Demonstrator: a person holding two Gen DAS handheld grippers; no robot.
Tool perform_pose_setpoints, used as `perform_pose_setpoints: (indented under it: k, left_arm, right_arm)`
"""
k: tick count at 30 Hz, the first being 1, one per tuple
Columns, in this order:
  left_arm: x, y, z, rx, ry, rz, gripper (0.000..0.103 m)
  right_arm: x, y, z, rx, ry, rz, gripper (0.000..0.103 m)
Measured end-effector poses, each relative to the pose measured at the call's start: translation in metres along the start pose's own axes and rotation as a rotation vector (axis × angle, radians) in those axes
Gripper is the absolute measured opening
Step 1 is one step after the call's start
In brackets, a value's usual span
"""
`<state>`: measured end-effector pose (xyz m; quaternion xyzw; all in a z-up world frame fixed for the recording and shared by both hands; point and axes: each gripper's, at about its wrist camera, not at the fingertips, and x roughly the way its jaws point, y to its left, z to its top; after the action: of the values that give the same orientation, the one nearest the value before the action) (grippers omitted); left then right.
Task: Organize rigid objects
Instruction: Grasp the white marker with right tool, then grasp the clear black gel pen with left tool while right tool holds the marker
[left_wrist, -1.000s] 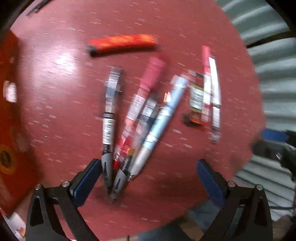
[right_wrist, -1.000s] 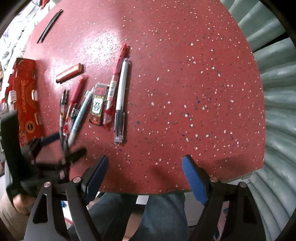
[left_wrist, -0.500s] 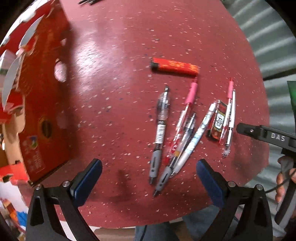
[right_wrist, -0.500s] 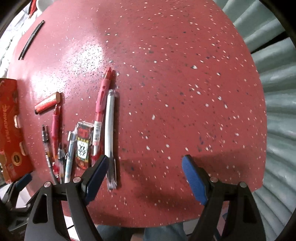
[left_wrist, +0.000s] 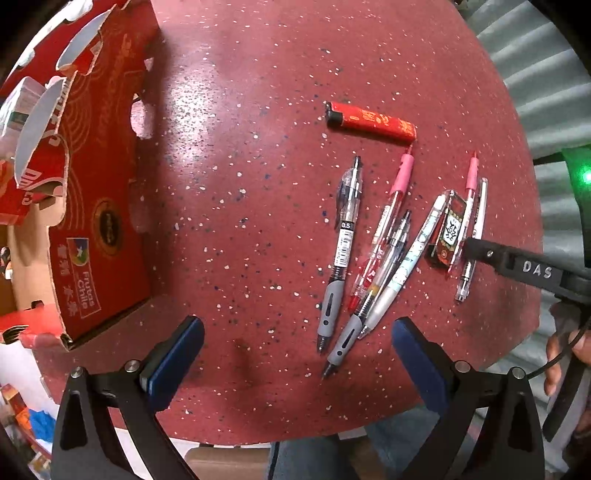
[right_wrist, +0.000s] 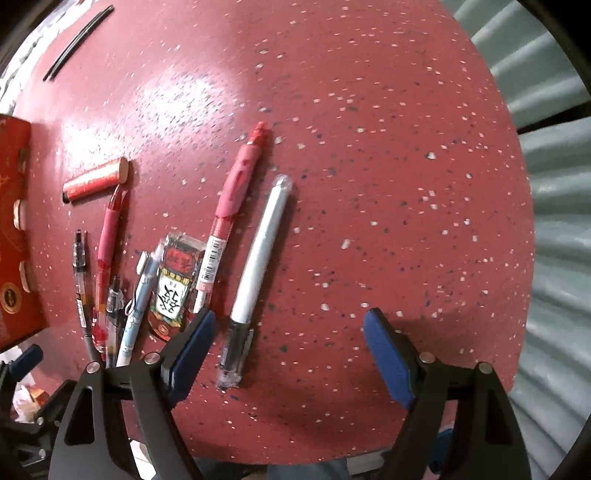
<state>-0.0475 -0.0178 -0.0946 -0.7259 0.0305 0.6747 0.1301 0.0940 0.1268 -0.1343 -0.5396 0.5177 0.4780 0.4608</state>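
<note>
The right gripper (right_wrist: 286, 334) points straight down at a speckled red table (right_wrist: 388, 155), its blue-padded jaws spread wide and holding nothing. The lower end of a white pen (right_wrist: 258, 254) lies on the table between them, close to the left pad and untouched. Just left of it lies a pink-capped pen (right_wrist: 231, 206), then a small clear packet with a printed label (right_wrist: 173, 288), then a fan of four more pens (right_wrist: 110, 273), and farther off a red lighter (right_wrist: 96, 179). A red cardboard box (left_wrist: 92, 206) stands at the far left. The left gripper (left_wrist: 295, 350) hangs released and empty over bare table near the fan's tips.

The white pen looks light, stiff and smooth, so it would probably roll or slip. The clear grip section near its tip seems the best place to pinch, across the barrel, clear of the pink-capped pen.
</note>
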Motion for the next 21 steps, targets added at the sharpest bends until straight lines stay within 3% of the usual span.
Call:
perform_pose_setpoints:
  k: [3, 5, 6, 7, 9, 10, 17, 21]
  left_arm:
    - [-0.003, 0.004, -0.001, -0.005, -0.006, 0.008, 0.102]
    - [-0.004, 0.007, 0.0, -0.005, -0.007, 0.013, 0.102]
    - [-0.004, 0.007, 0.0, -0.003, -0.008, 0.016, 0.102]
    - [-0.005, 0.007, 0.001, 0.0, -0.01, 0.019, 0.102]
    - [-0.005, 0.007, 0.002, 0.001, -0.01, 0.027, 0.102]
    - [-0.004, 0.008, 0.003, -0.006, -0.006, 0.026, 0.102]
    - [-0.005, 0.006, 0.004, -0.039, -0.028, 0.07, 0.102]
    - [-0.009, -0.01, 0.007, 0.016, -0.075, 0.1, 0.102]
  right_arm:
    - [0.0, 0.011, -0.001, -0.016, -0.018, -0.007, 0.084]
    - [-0.003, 0.02, -0.001, -0.041, -0.027, 0.0, 0.077]
    - [-0.004, 0.025, -0.001, -0.05, -0.03, 0.009, 0.067]
    - [-0.005, 0.029, -0.002, -0.063, -0.03, 0.027, 0.045]
    - [-0.005, 0.035, -0.004, -0.102, -0.028, -0.03, 0.021]
    - [-0.005, 0.035, -0.005, -0.112, -0.031, -0.024, 0.015]
    - [-0.004, 0.019, -0.017, -0.135, -0.03, -0.027, 0.015]
    - [-0.003, 0.009, -0.025, -0.133, -0.031, -0.018, 0.015]
